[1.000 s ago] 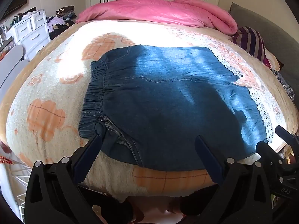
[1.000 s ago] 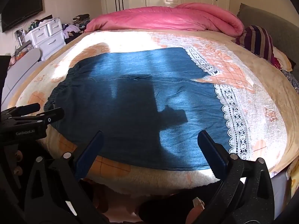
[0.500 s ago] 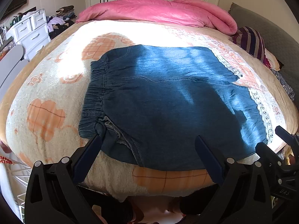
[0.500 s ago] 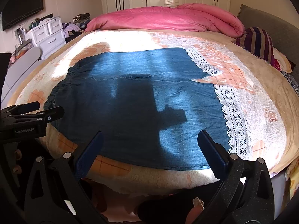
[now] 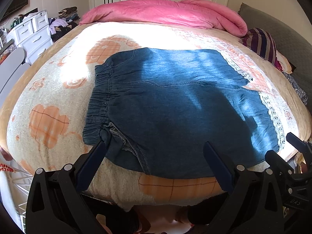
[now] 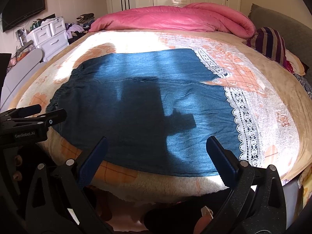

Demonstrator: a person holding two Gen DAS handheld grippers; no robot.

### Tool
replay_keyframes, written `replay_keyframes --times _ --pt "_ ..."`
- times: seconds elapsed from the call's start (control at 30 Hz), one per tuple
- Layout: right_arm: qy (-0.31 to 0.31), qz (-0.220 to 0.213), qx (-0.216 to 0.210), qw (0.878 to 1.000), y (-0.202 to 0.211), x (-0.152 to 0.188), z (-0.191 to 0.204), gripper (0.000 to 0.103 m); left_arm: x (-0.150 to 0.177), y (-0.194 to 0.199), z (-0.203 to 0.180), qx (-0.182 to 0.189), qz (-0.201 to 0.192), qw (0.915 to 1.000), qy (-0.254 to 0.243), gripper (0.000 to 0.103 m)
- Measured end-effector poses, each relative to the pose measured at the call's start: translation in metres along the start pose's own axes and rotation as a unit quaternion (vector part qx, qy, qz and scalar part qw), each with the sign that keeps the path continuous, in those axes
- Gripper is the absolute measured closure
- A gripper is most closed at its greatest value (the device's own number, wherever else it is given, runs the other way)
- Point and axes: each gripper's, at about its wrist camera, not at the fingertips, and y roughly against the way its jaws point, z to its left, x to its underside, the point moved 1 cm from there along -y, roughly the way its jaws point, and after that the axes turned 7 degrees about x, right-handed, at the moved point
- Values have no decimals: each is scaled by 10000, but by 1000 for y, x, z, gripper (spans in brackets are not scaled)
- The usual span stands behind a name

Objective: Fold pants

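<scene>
The denim pants (image 5: 175,105) lie spread flat on the bed (image 5: 48,89), on a cream blanket with orange flower patches. The gathered elastic waistband (image 5: 97,101) sits at about 9 o'clock of the garment in the left wrist view, and the lace-trimmed hems (image 6: 243,124) run out toward 3 o'clock. One leg lies toward the pink duvet (image 5: 165,13) at 12 o'clock, the other toward the near bed edge at 6 o'clock.

The left tongs (image 5: 155,156) hang at the near edge of the bed with the two blue pads wide apart and nothing between them. The left pad's tip is just beside the bunched near corner of the waistband, where a fold shows the inside seam; I cannot tell whether it touches. The right pad sits over the near leg's edge.

The right tongs (image 6: 156,152) are likewise spread apart and empty, low at 6 o'clock, both pads over the near leg's lower edge. From this camera the left tongs (image 6: 39,115) show side-on at 9 o'clock, near the waistband. In the left view the right tool pokes in at 4 o'clock, near the lace hem.

A dark shadow falls across the middle of the pants. A striped pillow (image 6: 271,42) rests at 2 o'clock, and a white drawer unit (image 6: 48,35) stands at 10 o'clock.
</scene>
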Motion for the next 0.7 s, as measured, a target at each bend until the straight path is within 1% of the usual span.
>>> replay_keyframes --times 0.7 --pt "28 18 37 10000 -6 -4 1 8 -1 -6 2 3 73 10000 -23 4"
